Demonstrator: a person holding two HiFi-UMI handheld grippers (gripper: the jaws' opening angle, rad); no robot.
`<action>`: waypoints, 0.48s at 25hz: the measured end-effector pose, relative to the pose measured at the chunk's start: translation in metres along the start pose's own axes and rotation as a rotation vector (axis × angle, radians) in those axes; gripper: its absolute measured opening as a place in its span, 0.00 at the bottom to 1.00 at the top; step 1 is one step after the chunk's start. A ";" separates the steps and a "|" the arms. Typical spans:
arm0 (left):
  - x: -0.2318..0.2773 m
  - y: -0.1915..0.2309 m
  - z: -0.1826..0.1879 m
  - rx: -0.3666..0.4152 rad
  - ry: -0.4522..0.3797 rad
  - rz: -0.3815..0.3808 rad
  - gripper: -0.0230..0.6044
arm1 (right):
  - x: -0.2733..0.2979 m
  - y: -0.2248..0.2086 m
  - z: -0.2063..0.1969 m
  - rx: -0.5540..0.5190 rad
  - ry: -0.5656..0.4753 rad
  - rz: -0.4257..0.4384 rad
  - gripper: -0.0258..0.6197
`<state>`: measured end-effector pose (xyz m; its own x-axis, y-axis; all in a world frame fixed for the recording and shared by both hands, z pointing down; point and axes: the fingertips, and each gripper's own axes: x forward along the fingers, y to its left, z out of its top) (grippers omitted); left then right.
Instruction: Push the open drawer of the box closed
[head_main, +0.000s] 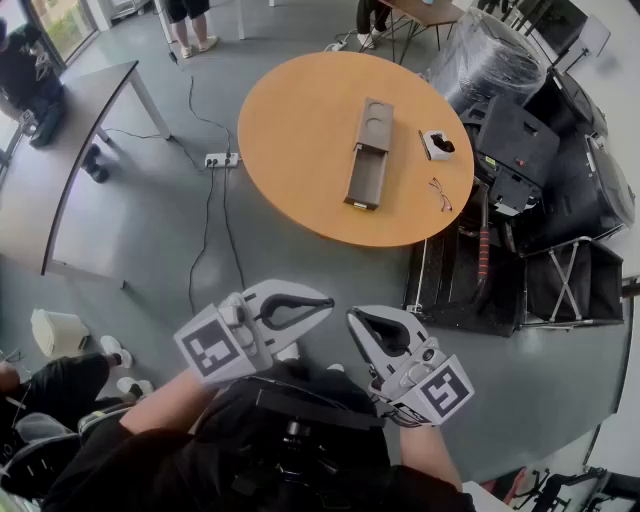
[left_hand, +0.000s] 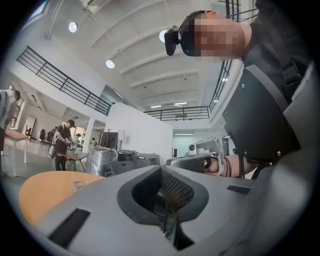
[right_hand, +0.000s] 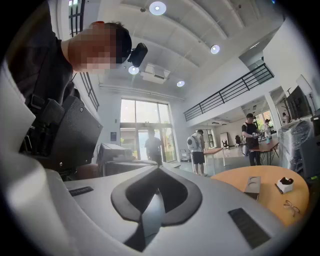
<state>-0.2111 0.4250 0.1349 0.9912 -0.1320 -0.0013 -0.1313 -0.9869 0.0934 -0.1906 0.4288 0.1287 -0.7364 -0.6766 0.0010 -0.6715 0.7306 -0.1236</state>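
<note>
A long grey-brown box (head_main: 372, 130) lies on the round wooden table (head_main: 290, 130), and its drawer (head_main: 366, 178) is pulled out toward me. The right gripper view shows the box (right_hand: 253, 185) far off at the right. In the left gripper view the box (left_hand: 79, 185) is a small shape on the table at the left. Both grippers are held close to my body, well short of the table. My left gripper (head_main: 325, 302) is shut with nothing in it, its jaws meeting at the tip (left_hand: 161, 167). My right gripper (head_main: 352, 318) is also shut and empty (right_hand: 159, 170).
A small white box (head_main: 437, 143) holding a dark item and a pair of glasses (head_main: 441, 194) lie on the table's right side. A power strip (head_main: 220, 159) with cables lies on the floor. Black cases (head_main: 520, 150) crowd the right, and a grey table (head_main: 70, 150) stands left.
</note>
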 end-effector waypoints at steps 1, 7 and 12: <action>0.000 0.000 0.001 0.009 -0.003 -0.002 0.09 | 0.001 0.001 0.000 -0.003 0.001 0.001 0.05; -0.006 0.001 0.000 0.022 0.015 -0.014 0.09 | 0.008 0.004 -0.003 -0.003 0.018 -0.005 0.05; -0.007 0.021 0.000 0.018 0.005 -0.009 0.09 | 0.023 -0.009 -0.006 0.000 0.016 -0.010 0.05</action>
<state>-0.2205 0.4056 0.1370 0.9924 -0.1228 0.0031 -0.1227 -0.9896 0.0751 -0.2017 0.4069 0.1356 -0.7307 -0.6825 0.0176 -0.6789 0.7237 -0.1240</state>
